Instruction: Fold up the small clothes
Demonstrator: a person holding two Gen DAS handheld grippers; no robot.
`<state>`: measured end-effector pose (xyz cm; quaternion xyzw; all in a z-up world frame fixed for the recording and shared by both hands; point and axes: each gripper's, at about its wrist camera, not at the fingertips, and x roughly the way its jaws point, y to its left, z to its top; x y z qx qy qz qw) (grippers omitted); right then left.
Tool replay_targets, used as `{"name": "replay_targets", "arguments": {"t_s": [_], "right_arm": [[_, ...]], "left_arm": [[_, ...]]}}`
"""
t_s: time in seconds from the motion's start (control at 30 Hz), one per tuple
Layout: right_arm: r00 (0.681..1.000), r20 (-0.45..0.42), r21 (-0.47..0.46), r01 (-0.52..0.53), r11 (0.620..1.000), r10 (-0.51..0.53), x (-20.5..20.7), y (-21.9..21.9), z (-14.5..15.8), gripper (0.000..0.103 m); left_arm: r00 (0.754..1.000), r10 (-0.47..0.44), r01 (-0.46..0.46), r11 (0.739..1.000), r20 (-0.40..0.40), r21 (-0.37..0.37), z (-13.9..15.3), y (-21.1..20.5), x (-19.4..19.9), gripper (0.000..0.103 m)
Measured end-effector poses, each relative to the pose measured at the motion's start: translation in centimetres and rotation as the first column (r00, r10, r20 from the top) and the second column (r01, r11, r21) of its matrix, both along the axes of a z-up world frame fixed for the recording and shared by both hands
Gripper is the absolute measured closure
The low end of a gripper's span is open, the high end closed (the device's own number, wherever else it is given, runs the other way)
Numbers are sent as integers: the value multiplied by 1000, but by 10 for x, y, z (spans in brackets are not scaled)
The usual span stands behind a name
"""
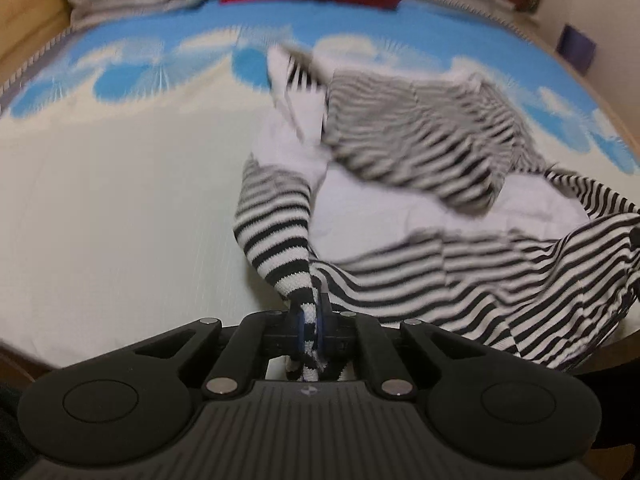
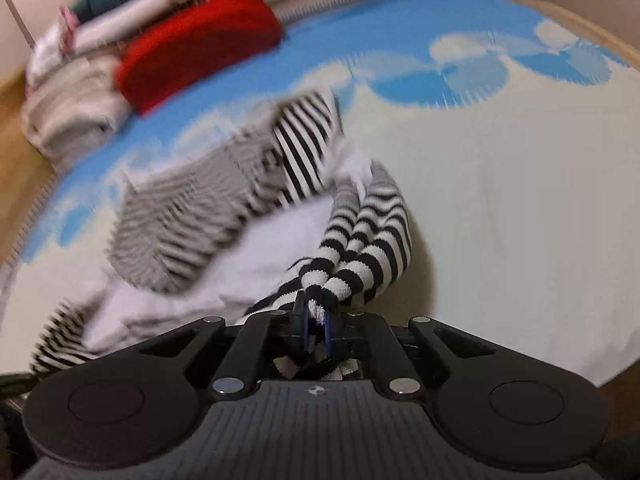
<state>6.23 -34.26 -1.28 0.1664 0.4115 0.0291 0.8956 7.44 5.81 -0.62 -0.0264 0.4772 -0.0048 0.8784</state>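
A blue-and-cream mat (image 1: pixel 120 200) is filling both views, and a striped garment (image 1: pixel 420 148) is lying rumpled right of centre on it, apparently not yet folded. Folded clothes (image 2: pixel 200 44) are sitting stacked at upper left, so part of the job seems done. The left gripper (image 1: pixel 311 320) is pinching one striped cuff; the right gripper (image 2: pixel 316 320) is clamping another bunched end. Blur is hiding the garment's shape and its far edges.

A home, likely a bedroom, is showing here: a blue-and-white cloud-patterned mat (image 1: pixel 120 128) is covering the surface, folded clothes (image 2: pixel 76 112) and a red knit (image 2: pixel 200 44) are piling at its far edge, with wooden flooring (image 2: pixel 20 168) lying beyond.
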Motion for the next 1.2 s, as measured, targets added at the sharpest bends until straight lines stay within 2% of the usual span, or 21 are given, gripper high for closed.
{"name": "replay_targets", "arguments": {"t_s": [0.17,0.27,0.47,0.57,0.63,0.73,0.83,0.87,0.93,1.0,1.03,1.07,1.1,1.13,1.17,1.2], "right_arm": [[995,91,116,36,993,-47,-20,-24,42,97],[991,127,116,18,993,-33,-48,-31,60,97],[989,144,202,-4,979,-26,-109,-47,89,98],[987,162,214,-22,977,-13,-124,-49,99,97],[987,159,218,-29,976,-6,-118,-50,96,97],[995,102,172,-32,985,14,-80,-52,79,97],[1000,10,156,-17,988,15,-18,-57,60,97],[1000,-17,163,-9,987,12,11,-61,54,97],[998,-54,215,-3,977,15,63,-69,41,96],[992,-110,222,87,971,-64,110,-82,28,92],[989,-122,223,112,968,-86,123,-86,23,88],[988,-117,213,126,969,-103,134,-90,20,86],[988,-98,185,136,973,-120,137,-92,19,86],[989,-71,144,142,979,-133,137,-93,18,86],[991,-43,106,134,985,-131,134,-95,14,81],[991,-40,80,129,988,-126,131,-97,8,79]], "left_arm": [[997,-13,19,998,81,-64,48,15,-10,98],[994,-45,57,992,97,-116,68,28,-32,98],[994,-105,111,963,36,-247,94,55,-73,98],[996,-88,81,944,-8,-319,94,67,-68,98],[996,-83,70,941,-25,-331,89,73,-47,98],[994,-81,52,945,-77,-323,71,77,2,98],[983,-101,41,935,-154,-351,50,77,79,98],[978,-94,20,930,-185,-367,41,79,103,97],[961,-23,-92,913,-276,-397,22,92,156,91],[954,5,-139,893,-299,-428,15,105,187,83],[957,17,-143,895,-289,-423,14,110,196,74],[967,36,-137,908,-253,-395,15,114,199,61],[974,48,-129,922,-221,-366,16,118,197,55],[975,50,-123,933,-217,-338,13,120,195,50],[969,56,-128,946,-240,-299,12,122,193,50],[976,60,-119,952,-209,-282,16,123,191,50]]}}
